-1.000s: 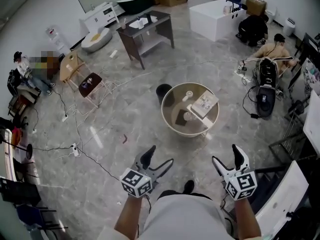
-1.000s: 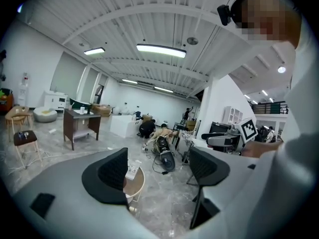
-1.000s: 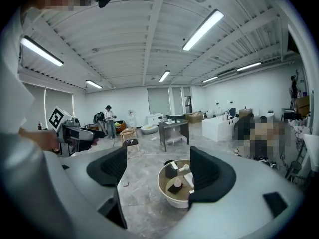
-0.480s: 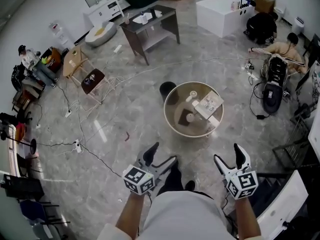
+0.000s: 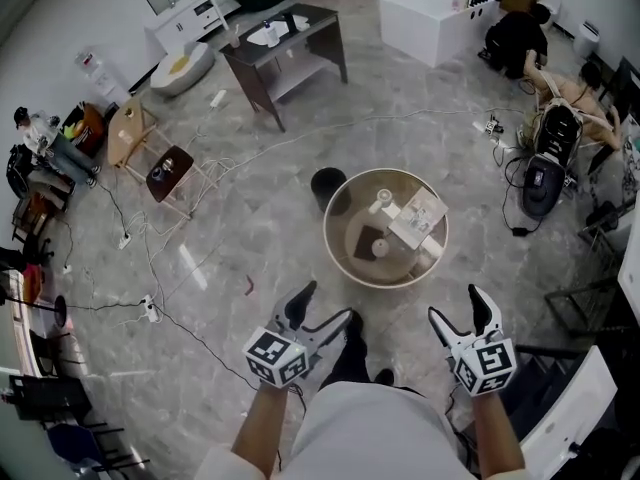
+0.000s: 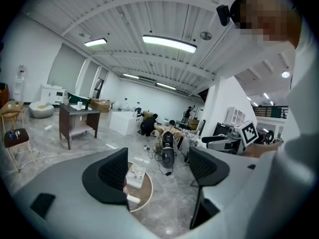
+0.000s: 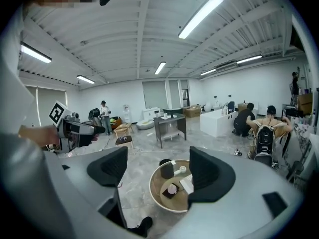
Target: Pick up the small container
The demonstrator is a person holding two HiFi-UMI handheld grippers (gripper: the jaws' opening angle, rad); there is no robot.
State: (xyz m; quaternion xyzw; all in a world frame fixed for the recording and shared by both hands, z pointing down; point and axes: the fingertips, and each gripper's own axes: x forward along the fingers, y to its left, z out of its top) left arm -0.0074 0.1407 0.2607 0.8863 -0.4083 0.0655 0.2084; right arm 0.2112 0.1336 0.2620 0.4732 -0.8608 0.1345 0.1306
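Container (image 5: pixel 380 247) stands upright in the round basin (image 5: pixel 386 282); left hand-held gripper (image 5: pixel 325 303) and right hand-held gripper (image 5: pixel 455 305) gape wide, empty

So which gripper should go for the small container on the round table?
Right, probably. The right gripper is open and its view frames the small container between its fingers; the left gripper points beside it.

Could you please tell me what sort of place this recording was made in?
Probably a large open studio or workshop hall, not a home: cables trail over the stone-look floor, a round table and a dark desk stand scattered, and a person sits on the floor.
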